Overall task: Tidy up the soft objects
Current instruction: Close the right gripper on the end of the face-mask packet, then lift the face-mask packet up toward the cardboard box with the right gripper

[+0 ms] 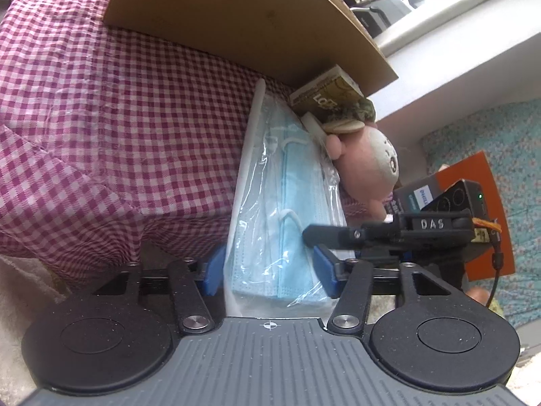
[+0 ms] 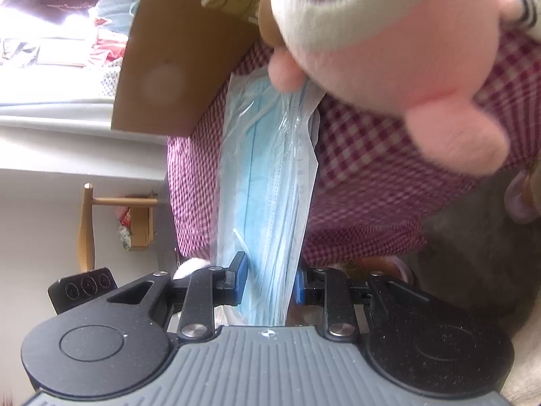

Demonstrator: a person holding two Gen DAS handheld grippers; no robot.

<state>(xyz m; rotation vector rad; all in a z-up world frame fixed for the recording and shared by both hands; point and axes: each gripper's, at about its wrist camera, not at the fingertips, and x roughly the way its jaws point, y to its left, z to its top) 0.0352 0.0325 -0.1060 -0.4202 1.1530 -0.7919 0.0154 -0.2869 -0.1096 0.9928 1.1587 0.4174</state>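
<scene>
While both claws clamp mask pack (image 1: 287, 223), pink plush (image 1: 365, 165) alongside

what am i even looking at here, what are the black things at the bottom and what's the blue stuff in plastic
There is no robot here: a person holds a hand-held two-finger gripper in each hand, and each gripper carries a wide-angle camera looking forward along its fingers. The black and grey parts at the bottom of each picture are that gripper's own body.

One picture is from the left gripper, the other from the right gripper. Both hold the same thing: a clear plastic pack of blue face masks, with blue pads on either side of it. The right gripper's body also shows at the right of the left view.

The pack lies on a red checked cloth. Beside it are a pink plush toy and a cardboard box.
</scene>
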